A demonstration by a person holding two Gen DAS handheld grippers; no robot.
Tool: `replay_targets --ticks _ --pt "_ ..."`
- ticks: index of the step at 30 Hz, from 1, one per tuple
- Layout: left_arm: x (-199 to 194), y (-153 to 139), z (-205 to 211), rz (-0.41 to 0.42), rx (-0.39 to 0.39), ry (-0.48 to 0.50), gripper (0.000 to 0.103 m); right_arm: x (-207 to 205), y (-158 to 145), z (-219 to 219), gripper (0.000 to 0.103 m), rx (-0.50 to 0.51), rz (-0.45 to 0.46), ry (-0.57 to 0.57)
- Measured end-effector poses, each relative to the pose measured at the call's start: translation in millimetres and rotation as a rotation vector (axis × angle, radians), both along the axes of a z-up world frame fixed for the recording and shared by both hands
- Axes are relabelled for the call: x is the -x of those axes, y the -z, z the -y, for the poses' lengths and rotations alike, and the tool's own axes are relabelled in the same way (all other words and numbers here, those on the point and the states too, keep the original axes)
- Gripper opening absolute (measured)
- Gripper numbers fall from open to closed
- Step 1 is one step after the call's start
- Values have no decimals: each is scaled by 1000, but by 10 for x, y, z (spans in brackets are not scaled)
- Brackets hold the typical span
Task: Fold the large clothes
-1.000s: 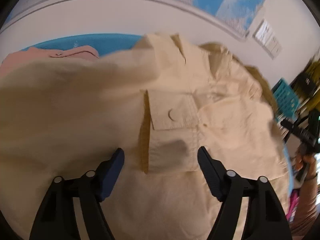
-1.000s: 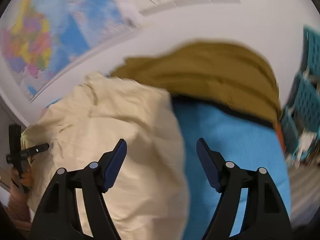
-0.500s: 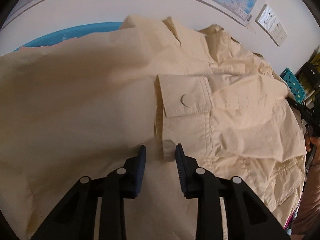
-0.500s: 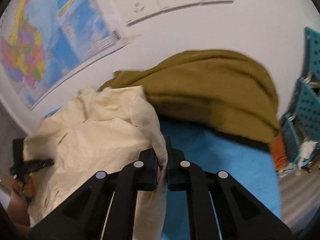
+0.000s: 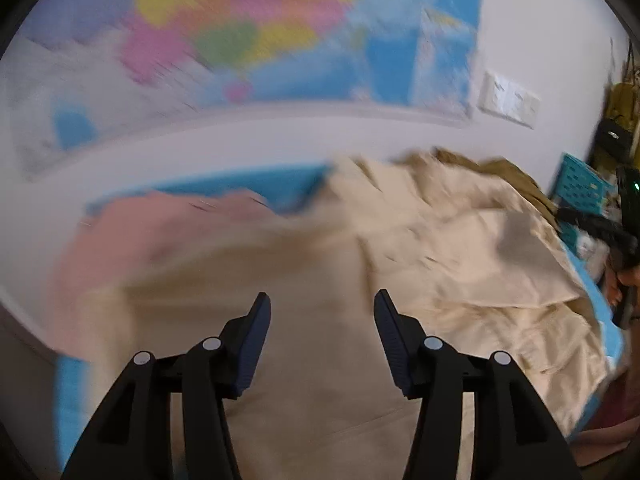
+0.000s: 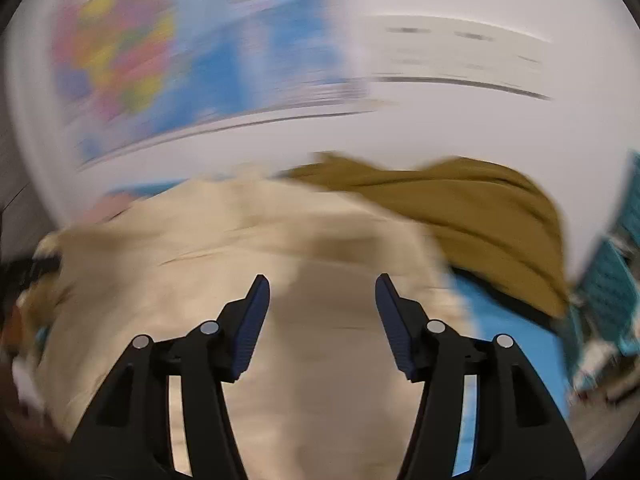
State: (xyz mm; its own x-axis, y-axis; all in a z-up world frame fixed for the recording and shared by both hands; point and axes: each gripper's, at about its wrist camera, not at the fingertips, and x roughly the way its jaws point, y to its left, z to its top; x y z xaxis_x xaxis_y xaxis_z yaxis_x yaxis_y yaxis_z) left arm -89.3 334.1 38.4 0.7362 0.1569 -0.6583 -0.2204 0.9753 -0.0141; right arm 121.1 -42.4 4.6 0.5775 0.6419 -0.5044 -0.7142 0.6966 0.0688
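Observation:
A large cream shirt (image 5: pixel 460 252) lies spread and rumpled on a blue surface (image 5: pixel 256 184); it also fills the lower half of the right wrist view (image 6: pixel 260 248). My left gripper (image 5: pixel 322 320) is open and empty above the shirt's near part. My right gripper (image 6: pixel 322 308) is open and empty above the shirt's right side. Both views are motion-blurred. The other gripper and the hand holding it show at the right edge of the left wrist view (image 5: pixel 624 240).
A pink garment (image 5: pixel 132 232) lies at the left of the shirt. An olive-brown garment (image 6: pixel 480 208) is heaped at the back right. Teal baskets (image 5: pixel 580 188) stand at the right. A white wall with a world map (image 5: pixel 248 28) and sockets (image 5: pixel 508 100) is behind.
Both grippers were shut on the shirt half a second ago and have let go and opened. Both have lifted and tilted up, so more of the wall shows.

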Motion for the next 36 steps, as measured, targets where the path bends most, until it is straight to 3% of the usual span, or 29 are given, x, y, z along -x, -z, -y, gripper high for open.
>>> replay_targets --ticks 4,8,10,12,14,16,19,24,28,29,31,32,36 --pt "393 -220 -339 34 -98 -147 59 206 277 -607 54 92 -36 -157" --pt "572 -165 -708 -35 -139 -232 62 192 693 -1019 53 173 -165 -212" --pt "588 -62 -828 -79 -114 -238 62 177 804 -1089 50 221 -191 -169" --pt "593 47 -906 -111 -76 -223 61 268 737 -1089 51 196 -181 -167" --pt "575 108 -946 -131 -53 -206 53 497 599 -1137 52 140 -160 -254" --pt "558 115 -956 -129 -20 -181 31 826 488 -1270 58 101 -133 -387" --pt "541 93 -898 -116 -8 -153 19 1342 472 -1640 63 56 -161 -627" --pt "469 49 -796 -116 -4 -123 17 2088 671 -2419 68 -6 -330 -958" --pt "431 36 -786 -123 18 -113 17 2574 931 -2945 69 66 -371 -1043" --pt "423 38 -786 -123 26 -110 17 2633 1012 -3044 63 86 -394 -1039" --pt "399 38 -793 -126 45 -104 17 2681 1087 -3161 33 95 -451 -1054" --pt "397 24 -783 -123 50 -104 17 2686 1063 -3173 11 86 -456 -1066" --pt "429 -230 -793 -56 124 -73 18 2598 634 -2857 5 12 -411 -1111"
